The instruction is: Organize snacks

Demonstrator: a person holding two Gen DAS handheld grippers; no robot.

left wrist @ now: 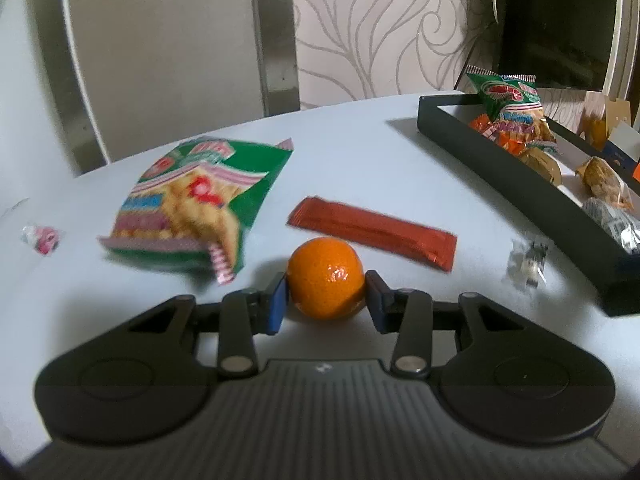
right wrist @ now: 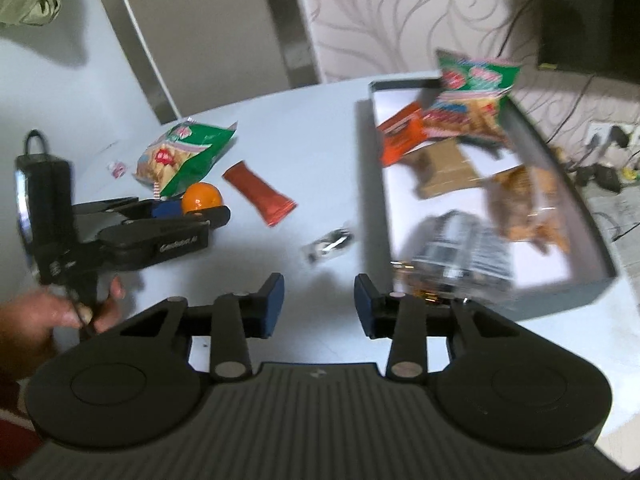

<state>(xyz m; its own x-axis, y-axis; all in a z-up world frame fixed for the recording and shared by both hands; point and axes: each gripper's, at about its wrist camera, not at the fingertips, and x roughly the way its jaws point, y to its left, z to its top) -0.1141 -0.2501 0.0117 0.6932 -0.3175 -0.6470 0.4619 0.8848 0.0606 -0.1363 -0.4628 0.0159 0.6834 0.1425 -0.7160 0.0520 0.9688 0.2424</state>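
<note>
A small orange (left wrist: pixel 326 276) rests on the pale table (left wrist: pixel 360 148), and my left gripper (left wrist: pixel 326 282) is shut on it, one blue pad against each side. The right wrist view shows the same grip from the side, with the orange (right wrist: pixel 202 197) in the left gripper (right wrist: pixel 188 210). My right gripper (right wrist: pixel 319 300) is open and holds nothing. It hangs over bare table just left of the dark tray (right wrist: pixel 568 294). A small silvery wrapped candy (right wrist: pixel 328 244) lies a little beyond its fingertips.
A green chips bag (left wrist: pixel 192 208), a red bar (left wrist: pixel 372 232), a pink candy (left wrist: pixel 42 236) and the silvery candy (left wrist: pixel 528 264) lie loose. The tray (left wrist: pixel 500 160) at right holds several snack packs. A person's hand (right wrist: pixel 60 312) grips the left tool.
</note>
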